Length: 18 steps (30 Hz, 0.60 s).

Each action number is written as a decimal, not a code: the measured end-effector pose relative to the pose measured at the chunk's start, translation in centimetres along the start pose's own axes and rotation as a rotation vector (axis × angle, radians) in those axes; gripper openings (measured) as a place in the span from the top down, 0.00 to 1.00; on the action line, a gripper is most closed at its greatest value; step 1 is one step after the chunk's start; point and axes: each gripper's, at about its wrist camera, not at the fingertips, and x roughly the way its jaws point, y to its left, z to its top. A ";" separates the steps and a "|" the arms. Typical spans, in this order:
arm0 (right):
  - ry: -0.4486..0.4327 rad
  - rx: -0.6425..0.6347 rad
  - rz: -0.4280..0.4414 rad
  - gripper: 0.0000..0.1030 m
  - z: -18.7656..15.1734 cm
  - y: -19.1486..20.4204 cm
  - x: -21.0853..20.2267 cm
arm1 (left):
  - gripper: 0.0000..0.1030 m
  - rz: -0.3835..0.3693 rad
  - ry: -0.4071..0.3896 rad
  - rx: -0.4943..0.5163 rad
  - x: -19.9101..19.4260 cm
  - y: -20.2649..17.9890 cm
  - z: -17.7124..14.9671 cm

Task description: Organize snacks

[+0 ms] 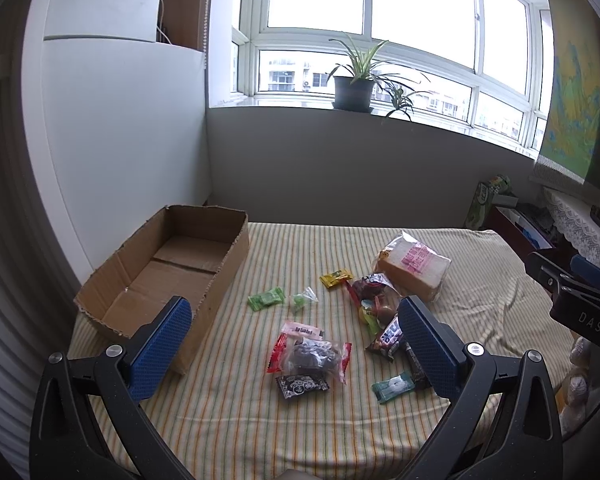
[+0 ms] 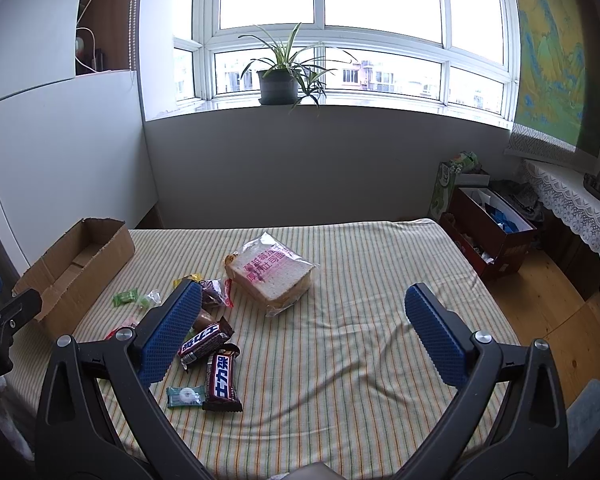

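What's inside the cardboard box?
The box looks empty: only its bare brown floor flaps show. The near end is hidden behind the left tongs.

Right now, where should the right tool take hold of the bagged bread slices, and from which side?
Probably across the two long sides of the bread bag, coming from above. It lies flat on the striped cloth, clear of the other snacks, and the right tool is open, seemingly wide enough.

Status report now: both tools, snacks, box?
Left tool open, empty. Right tool open, empty. Snacks loose on striped cloth; cardboard box empty. Nothing blocking.
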 end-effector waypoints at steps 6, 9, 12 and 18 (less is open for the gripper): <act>0.005 0.002 -0.001 0.00 -0.2 0.0 0.1 | 0.01 -0.003 0.005 0.001 0.1 -0.1 0.0; 0.007 0.001 0.000 0.00 -0.3 0.0 0.3 | 0.01 -0.004 0.008 0.000 0.2 -0.1 -0.1; 0.008 0.001 -0.001 0.00 -0.3 0.0 0.2 | 0.01 -0.005 0.011 -0.001 0.3 -0.1 -0.1; 0.019 -0.003 0.004 0.00 -0.5 -0.1 0.6 | 0.01 -0.006 0.018 0.001 0.5 0.0 -0.3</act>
